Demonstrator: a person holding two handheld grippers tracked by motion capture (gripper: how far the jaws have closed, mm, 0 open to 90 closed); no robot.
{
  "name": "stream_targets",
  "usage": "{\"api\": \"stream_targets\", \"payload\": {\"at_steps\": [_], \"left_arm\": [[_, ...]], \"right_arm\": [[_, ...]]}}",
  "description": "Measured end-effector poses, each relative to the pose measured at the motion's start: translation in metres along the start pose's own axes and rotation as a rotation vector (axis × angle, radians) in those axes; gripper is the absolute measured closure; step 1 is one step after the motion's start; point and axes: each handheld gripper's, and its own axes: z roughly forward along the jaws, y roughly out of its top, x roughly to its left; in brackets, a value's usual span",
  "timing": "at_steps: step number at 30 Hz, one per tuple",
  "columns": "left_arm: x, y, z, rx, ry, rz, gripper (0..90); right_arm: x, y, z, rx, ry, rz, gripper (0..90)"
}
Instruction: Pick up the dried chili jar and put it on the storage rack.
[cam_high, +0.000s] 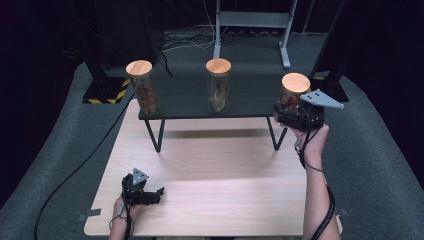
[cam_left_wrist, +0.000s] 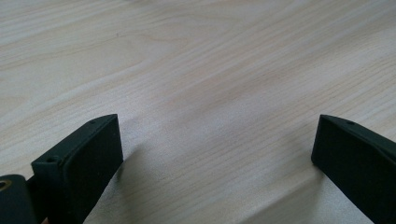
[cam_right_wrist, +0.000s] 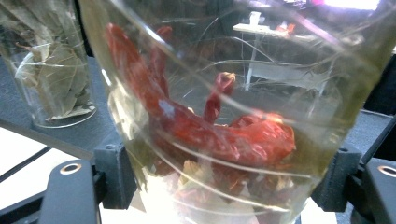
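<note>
From the high view I count 3 glass jars with wooden lids along the dark shelf (cam_high: 200, 95) that stands on the bench (cam_high: 200, 170). The chili jar (cam_high: 292, 95) sits at the shelf's right end, and my right claw (cam_high: 292, 116) is clamped on its lower body. The bay-leaf jar (cam_high: 219, 85) is at the shelf's middle and the third jar (cam_high: 144, 87) at its left end. My left claw (cam_high: 157, 192) rests low on the bench, well in front of the shelf, jaws apart and holding nothing.

In the left gripper view the 2 black jaws stand wide over bare wood grain of the bench (cam_left_wrist: 201, 70).

In the right gripper view the chili jar (cam_right_wrist: 224, 126) sits between the 2 jaws, both pads pressing its glass wall, red chilies inside; the bay-leaf jar (cam_right_wrist: 51, 70) stands beside it on the shelf (cam_right_wrist: 70, 135).

I judge the step is lifting this jar off the shelf. I'd keep it upright, raise it straight, and clear the shelf edge before swinging toward the bench, since smooth glass may slip.
</note>
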Motion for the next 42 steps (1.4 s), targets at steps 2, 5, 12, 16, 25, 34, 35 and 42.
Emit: {"api": "stream_targets", "payload": {"at_steps": [2,5,12,16,25,34,35,42], "left_arm": [[0.000,0.000,0.000,0.000,0.000,0.001,1.3],[0.000,0.000,0.000,0.000,0.000,0.000,1.4],[0.000,0.000,0.000,0.000,0.000,0.000,1.4],[0.000,0.000,0.000,0.000,0.000,0.001,1.4],[0.000,0.000,0.000,0.000,0.000,0.001,1.4],[0.000,0.000,0.000,-0.002,0.002,0.004,1.5],[0.000,0.000,0.000,-0.002,0.002,0.004,1.5],[0.000,0.000,0.000,-0.002,0.001,0.007,1.6]], "right_arm": [[-0.001,0.002,0.001,0.000,-0.004,0.001,24.4],[-0.003,0.005,0.003,0.001,-0.010,0.002,24.4],[-0.007,0.010,0.009,0.010,-0.021,0.011,24.4],[-0.010,0.010,0.014,0.019,-0.030,0.017,24.4],[-0.013,0.012,0.022,0.031,-0.046,0.022,24.4],[-0.016,0.013,0.031,0.046,-0.052,0.031,24.4],[-0.016,0.013,0.032,0.049,-0.052,0.033,24.4],[-0.018,0.013,0.040,0.054,-0.049,0.054,24.4]]}}
